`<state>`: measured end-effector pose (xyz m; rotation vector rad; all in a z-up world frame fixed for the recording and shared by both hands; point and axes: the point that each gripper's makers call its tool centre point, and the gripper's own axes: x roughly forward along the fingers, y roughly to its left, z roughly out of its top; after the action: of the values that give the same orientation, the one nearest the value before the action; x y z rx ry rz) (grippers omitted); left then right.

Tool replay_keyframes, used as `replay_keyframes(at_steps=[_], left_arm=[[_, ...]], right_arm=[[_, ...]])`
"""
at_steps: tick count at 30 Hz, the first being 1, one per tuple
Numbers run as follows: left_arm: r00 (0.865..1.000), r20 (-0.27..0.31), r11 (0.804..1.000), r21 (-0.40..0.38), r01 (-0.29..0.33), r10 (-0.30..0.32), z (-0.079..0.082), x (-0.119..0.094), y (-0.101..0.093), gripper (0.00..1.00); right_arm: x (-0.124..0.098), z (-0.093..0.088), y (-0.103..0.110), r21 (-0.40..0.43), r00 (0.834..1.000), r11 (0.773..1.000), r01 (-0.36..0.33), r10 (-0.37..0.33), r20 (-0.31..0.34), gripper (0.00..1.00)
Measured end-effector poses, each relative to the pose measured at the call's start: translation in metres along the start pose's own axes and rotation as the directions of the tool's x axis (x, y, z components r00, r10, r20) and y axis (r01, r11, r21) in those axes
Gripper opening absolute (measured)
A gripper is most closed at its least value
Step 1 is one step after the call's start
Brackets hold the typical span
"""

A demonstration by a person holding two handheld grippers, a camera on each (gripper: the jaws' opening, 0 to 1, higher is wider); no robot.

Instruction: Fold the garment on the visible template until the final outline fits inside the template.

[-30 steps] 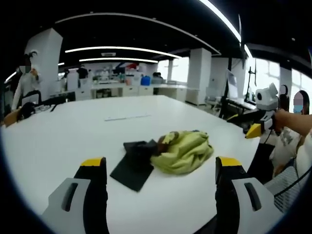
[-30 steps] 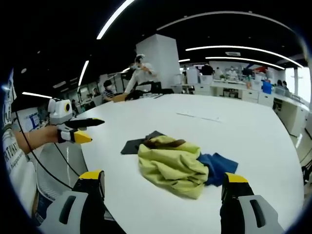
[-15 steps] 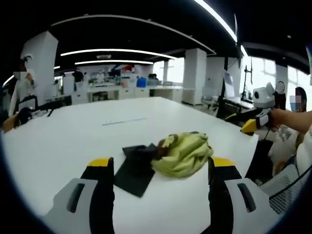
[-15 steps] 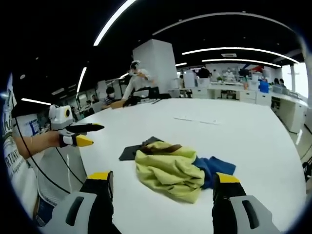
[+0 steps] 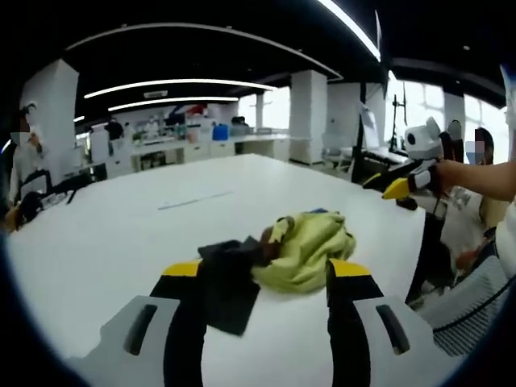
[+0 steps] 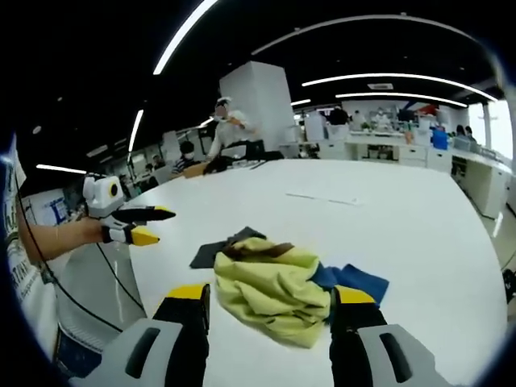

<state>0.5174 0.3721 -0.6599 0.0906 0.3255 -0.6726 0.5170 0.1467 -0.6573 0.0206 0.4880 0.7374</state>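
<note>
The garment (image 5: 308, 250) — a crumpled yellow-green heap — lies on the white table (image 5: 121, 234), near the edge closest to the person. A dark flat sheet (image 5: 228, 278) sticks out from under one side of it; blue cloth (image 6: 355, 281) shows at the other side.

In the left gripper view the left gripper (image 5: 264, 270) hangs short of the garment, jaws apart and empty, heap and sheet framed between them. The right gripper (image 5: 401, 185) shows beyond the garment, off the table's edge, held in a hand (image 5: 451, 175).

In the right gripper view the right gripper (image 6: 272, 294) also stands spread and empty — the garment (image 6: 268, 286) sits between its tips. The left gripper (image 6: 145, 226) hovers beside the table; whether its tips are parted there I cannot tell.
</note>
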Motion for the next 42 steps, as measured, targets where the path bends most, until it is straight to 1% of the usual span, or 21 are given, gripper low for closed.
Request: replay_keyframes(at_steps=[2, 8, 12, 15, 17, 20, 24, 26, 28, 30, 34, 35, 42], left_arm=[[1.000, -0.011, 1.000, 0.008, 0.004, -0.004, 0.000, 0.005, 0.002, 0.55], [1.000, -0.011, 1.000, 0.014, 0.014, -0.014, 0.005, 0.017, 0.006, 0.53], [0.999, -0.020, 1.000, 0.007, 0.028, -0.028, 0.001, 0.026, 0.004, 0.51], [0.999, -0.033, 0.999, 0.010, 0.042, -0.042, -0.002, 0.033, 0.003, 0.48], [0.999, -0.037, 0.999, 0.012, 0.040, -0.040, -0.002, 0.038, 0.005, 0.46], [0.998, -0.038, 0.999, -0.009, 0.045, -0.045, -0.002, 0.046, 0.007, 0.44], [0.997, -0.067, 0.999, 0.020, 0.047, -0.046, -0.006, 0.055, 0.008, 0.42], [0.996, -0.076, 0.998, 0.019, 0.056, -0.054, -0.009, 0.061, 0.008, 0.41], [0.994, -0.088, 0.998, 0.014, 0.065, -0.064, -0.011, 0.065, 0.008, 0.39], [0.992, -0.101, 0.997, 0.018, 0.074, -0.072, -0.014, 0.071, 0.007, 0.38], [0.988, -0.126, 0.995, 0.018, 0.094, -0.091, -0.020, 0.079, 0.005, 0.35], [0.986, -0.139, 0.995, 0.024, 0.097, -0.092, -0.022, 0.081, 0.005, 0.34], [0.980, -0.165, 0.993, 0.014, 0.118, -0.114, -0.030, 0.095, 0.003, 0.29]], right_arm=[[0.003, 0.002, -0.002, 0.001, 1.000, 1.000, -0.003, 0.003, -0.005, 0.55], [0.014, 0.003, -0.011, 0.016, 1.000, 1.000, -0.005, 0.005, -0.017, 0.48], [0.023, 0.005, -0.016, 0.021, 1.000, 1.000, -0.013, 0.013, -0.024, 0.44], [0.029, 0.006, -0.022, 0.028, 0.999, 0.999, -0.017, 0.018, -0.031, 0.41], [0.034, 0.005, -0.026, 0.032, 0.999, 0.999, -0.019, 0.020, -0.037, 0.39], [0.041, 0.005, -0.032, 0.026, 0.999, 0.999, -0.018, 0.019, -0.048, 0.36], [0.052, 0.006, -0.041, 0.022, 0.998, 1.000, -0.017, 0.018, -0.062, 0.32], [0.059, 0.008, -0.045, 0.028, 0.998, 0.999, -0.019, 0.020, -0.063, 0.31], [0.063, 0.008, -0.047, 0.026, 0.998, 0.999, -0.022, 0.024, -0.065, 0.30], [0.070, 0.007, -0.050, 0.020, 0.996, 0.999, -0.027, 0.028, -0.080, 0.30], [0.082, 0.001, -0.051, 0.005, 0.992, 0.998, -0.056, 0.056, -0.114, 0.31], [0.086, 0.000, -0.051, 0.004, 0.991, 0.998, -0.063, 0.063, -0.121, 0.30], [0.105, -0.009, -0.058, 0.002, 0.984, 0.997, -0.082, 0.082, -0.159, 0.29]])
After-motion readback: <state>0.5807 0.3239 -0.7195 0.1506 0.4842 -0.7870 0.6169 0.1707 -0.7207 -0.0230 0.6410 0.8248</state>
